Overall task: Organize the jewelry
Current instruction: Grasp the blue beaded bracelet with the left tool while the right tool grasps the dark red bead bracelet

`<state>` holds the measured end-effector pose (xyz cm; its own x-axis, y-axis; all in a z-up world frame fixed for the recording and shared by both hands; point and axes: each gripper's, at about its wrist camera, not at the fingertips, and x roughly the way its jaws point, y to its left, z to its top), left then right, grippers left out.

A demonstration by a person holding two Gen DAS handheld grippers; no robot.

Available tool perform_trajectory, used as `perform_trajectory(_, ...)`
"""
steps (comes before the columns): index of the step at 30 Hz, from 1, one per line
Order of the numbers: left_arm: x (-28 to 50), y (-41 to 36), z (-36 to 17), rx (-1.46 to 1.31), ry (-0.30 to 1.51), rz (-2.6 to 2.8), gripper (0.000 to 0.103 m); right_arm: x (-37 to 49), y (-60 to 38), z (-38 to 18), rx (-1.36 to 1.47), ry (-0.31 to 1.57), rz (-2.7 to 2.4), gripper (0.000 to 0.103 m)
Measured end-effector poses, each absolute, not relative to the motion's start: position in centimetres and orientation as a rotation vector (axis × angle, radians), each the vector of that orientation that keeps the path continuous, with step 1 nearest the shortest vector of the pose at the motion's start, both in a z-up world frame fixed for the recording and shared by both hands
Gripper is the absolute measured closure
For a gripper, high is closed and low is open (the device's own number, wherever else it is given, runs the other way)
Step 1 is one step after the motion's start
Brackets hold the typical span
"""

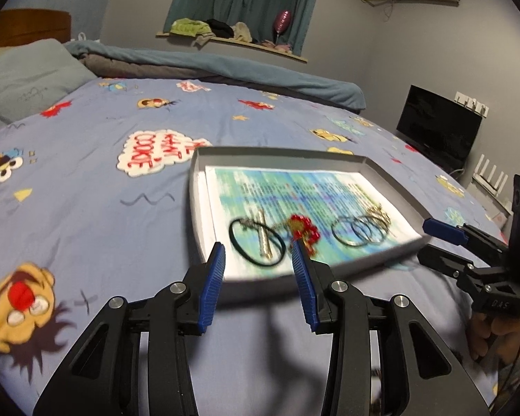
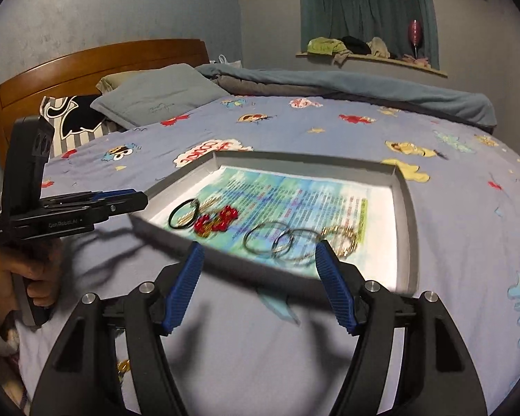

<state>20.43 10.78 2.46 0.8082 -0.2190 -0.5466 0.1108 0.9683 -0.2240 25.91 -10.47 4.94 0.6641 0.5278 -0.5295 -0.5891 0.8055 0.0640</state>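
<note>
Bedroom light is dim, and a bed (image 1: 86, 180) with a cartoon-print sheet carries a shallow grey tray (image 1: 196, 187) lined with a printed paper sheet (image 1: 294, 190); all the jewelry lies along the tray's near edge.

Farthest left lies a black elastic loop (image 1: 256, 242), light and floppy, best pinched anywhere on its band. A silvery bar-shaped piece (image 1: 265, 239) lies across it, touching; motion blur hides what it is. Just right sits a red beaded piece (image 1: 303, 228), small, probably fiddly, with what looks like a fine chain. Further right, overlapping thin metal rings (image 2: 277, 241) look stiff, slippery and flat on the paper, so a rim pinch seems needed. A gold chain tangle (image 2: 343, 239) touches them, limp and likely to snag.

Left gripper (image 1: 258, 263) is spread and empty, hovering at the near tray edge with the black loop just beyond its tips. Right gripper (image 2: 260, 260) is also spread wide, holding nothing, with the rings just ahead between its fingers.
</note>
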Motion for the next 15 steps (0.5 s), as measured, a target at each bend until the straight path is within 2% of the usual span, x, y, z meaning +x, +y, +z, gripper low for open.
perform_trajectory(9,16.2,8.4,1.6,-0.115,0.626,-0.301,0.062,21.5,-11.7,4.1,-0.128,0.575,0.650,0.037)
perform_trajectory(15,13.8,6.5,0.6,-0.050,0.661,-0.372,0.063,19.3,-11.9,3.5,-0.156,0.606,0.695,0.050)
